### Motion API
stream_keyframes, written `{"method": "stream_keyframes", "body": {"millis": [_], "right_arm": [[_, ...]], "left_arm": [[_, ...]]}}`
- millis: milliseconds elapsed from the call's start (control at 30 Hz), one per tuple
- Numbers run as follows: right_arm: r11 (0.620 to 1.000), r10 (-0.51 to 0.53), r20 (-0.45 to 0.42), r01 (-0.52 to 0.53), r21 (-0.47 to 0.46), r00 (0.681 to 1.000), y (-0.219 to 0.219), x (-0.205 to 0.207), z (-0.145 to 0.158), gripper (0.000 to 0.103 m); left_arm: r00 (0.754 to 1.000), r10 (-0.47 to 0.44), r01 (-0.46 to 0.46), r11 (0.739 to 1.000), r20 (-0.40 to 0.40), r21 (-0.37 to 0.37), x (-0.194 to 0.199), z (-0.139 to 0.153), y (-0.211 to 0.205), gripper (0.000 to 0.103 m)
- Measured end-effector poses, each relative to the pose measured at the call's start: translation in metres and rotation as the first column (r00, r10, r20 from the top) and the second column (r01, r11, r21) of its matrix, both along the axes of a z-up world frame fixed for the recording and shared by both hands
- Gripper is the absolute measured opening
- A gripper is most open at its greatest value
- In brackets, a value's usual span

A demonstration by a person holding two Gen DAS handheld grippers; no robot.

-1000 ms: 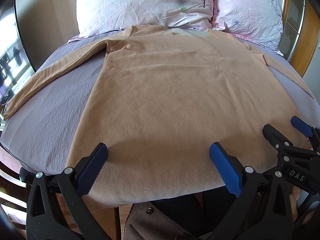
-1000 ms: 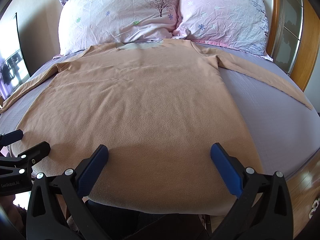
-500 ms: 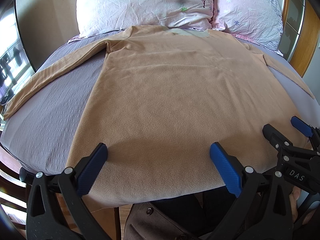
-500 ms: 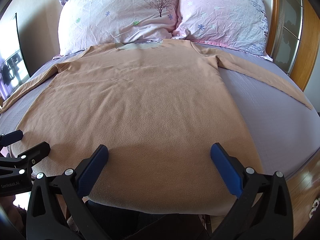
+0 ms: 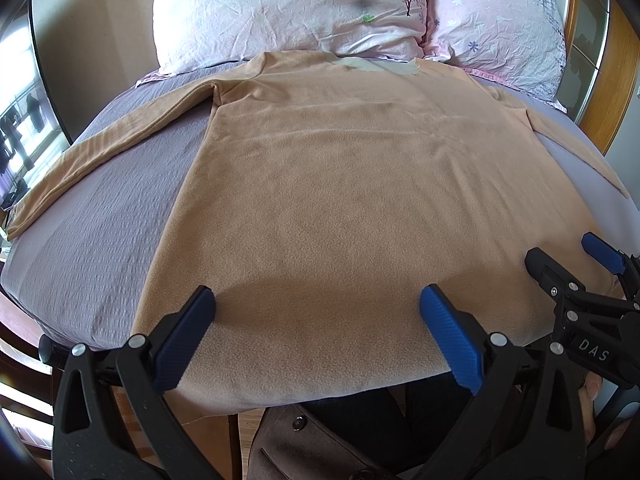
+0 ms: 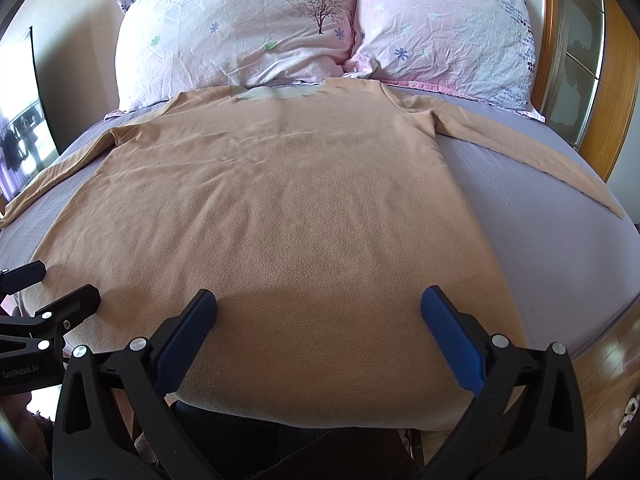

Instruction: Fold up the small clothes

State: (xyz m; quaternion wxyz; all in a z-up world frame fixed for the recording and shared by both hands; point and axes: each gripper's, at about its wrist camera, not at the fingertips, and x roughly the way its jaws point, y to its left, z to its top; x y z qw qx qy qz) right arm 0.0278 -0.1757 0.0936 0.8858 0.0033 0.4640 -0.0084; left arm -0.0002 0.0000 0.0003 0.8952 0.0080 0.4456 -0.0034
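Shirt's [image 5: 360,200] right cuff [image 6: 608,208] right-view only

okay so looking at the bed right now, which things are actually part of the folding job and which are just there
Part of the job:
tan long-sleeved shirt, spread flat
left gripper, open
right gripper, open

Just there:
two floral pillows
purple bedsheet
wooden headboard

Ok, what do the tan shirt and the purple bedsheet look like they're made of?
The tan shirt looks like fleece or a brushed knit: matte, with a fuzzy, pebbly nap and soft folds. The purple bedsheet looks like a woven cotton type, possibly seersucker, going by its fine puckered ripple texture. Neither fibre can be confirmed by sight alone.
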Motion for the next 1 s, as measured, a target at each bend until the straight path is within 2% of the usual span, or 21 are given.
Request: {"method": "stream_keyframes", "body": {"millis": [267, 333, 400, 467, 533, 633, 700, 733, 767, 800, 833, 900, 933, 967, 1000], "right_arm": [[1.0, 0.0, 0.002, 0.0, 0.0, 1.0, 0.009, -0.003, -0.004, 0.102], [1.0, 0.023, 0.038, -0.024, 0.007, 0.999, 0.006, -0.001, -0.005, 0.102], [0.998, 0.055, 0.07, -0.057, 0.027, 0.996, -0.001, 0.0, -0.005, 0.102], [0.992, 0.081, 0.092, -0.089, 0.085, 0.992, -0.016, 0.005, -0.003, 0.102], [0.981, 0.016, 0.116, -0.038, 0.192, 0.993, -0.052, 0.012, 0.009, 0.102], [0.945, -0.195, 0.131, 0.151, 0.289, 0.972, -0.128, 0.031, 0.032, 0.102], [0.896, -0.348, 0.096, 0.3, 0.328, 0.933, -0.184, 0.044, 0.04, 0.102], [0.839, -0.449, 0.05, 0.402, 0.368, 0.892, -0.225, 0.052, 0.04, 0.097], [0.786, -0.517, 0.009, 0.47, 0.403, 0.856, -0.254, 0.056, 0.039, 0.09], [0.725, -0.578, -0.034, 0.532, 0.436, 0.815, -0.281, 0.058, 0.036, 0.074], [0.641, -0.649, -0.086, 0.604, 0.473, 0.756, -0.314, 0.06, 0.031, 0.066], [0.528, -0.733, -0.143, 0.689, 0.496, 0.665, -0.352, 0.061, 0.023, 0.063], [0.473, -0.766, -0.173, 0.725, 0.501, 0.619, -0.37, 0.061, 0.017, 0.062], [0.439, -0.782, -0.195, 0.746, 0.5, 0.591, -0.381, 0.063, 0.012, 0.062], [0.404, -0.795, -0.221, 0.764, 0.502, 0.565, -0.392, 0.065, 0.005, 0.061]], "left_arm": [[1.0, 0.0, 0.0, 1.0, 0.001, 0.0, 0.0, 0.0, 0.0, 0.101], [1.0, 0.0, 0.0, 1.0, 0.002, 0.001, 0.0, 0.0, 0.0, 0.101], [1.0, -0.002, 0.002, 1.0, 0.007, 0.002, 0.0, 0.0, 0.0, 0.101], [1.0, -0.003, 0.003, 1.0, 0.024, 0.003, -0.002, -0.001, 0.0, 0.101], [0.999, -0.008, 0.008, 1.0, 0.044, 0.006, -0.003, -0.001, 0.0, 0.101], [0.998, -0.023, 0.022, 1.0, 0.052, 0.007, -0.008, -0.001, 0.001, 0.101], [0.998, -0.042, 0.043, 0.999, 0.05, -0.015, -0.005, 0.002, 0.003, 0.101], [0.997, -0.049, 0.051, 0.998, 0.057, -0.04, -0.002, 0.004, 0.007, 0.101], [0.995, -0.062, 0.07, 0.992, 0.076, -0.106, 0.004, 0.005, 0.016, 0.101], [0.993, -0.069, 0.086, 0.979, 0.094, -0.187, 0.008, 0.008, 0.027, 0.101], [0.992, -0.073, 0.099, 0.96, 0.107, -0.261, 0.013, 0.01, 0.038, 0.101], [0.99, -0.057, 0.105, 0.909, 0.129, -0.403, 0.024, 0.012, 0.063, 0.101], [0.99, -0.041, 0.096, 0.89, 0.133, -0.446, 0.027, 0.012, 0.072, 0.101], [0.991, 0.001, 0.065, 0.871, 0.132, -0.488, 0.035, 0.014, 0.089, 0.101], [0.991, 0.025, 0.044, 0.871, 0.134, -0.489, 0.038, 0.015, 0.096, 0.101]]}}
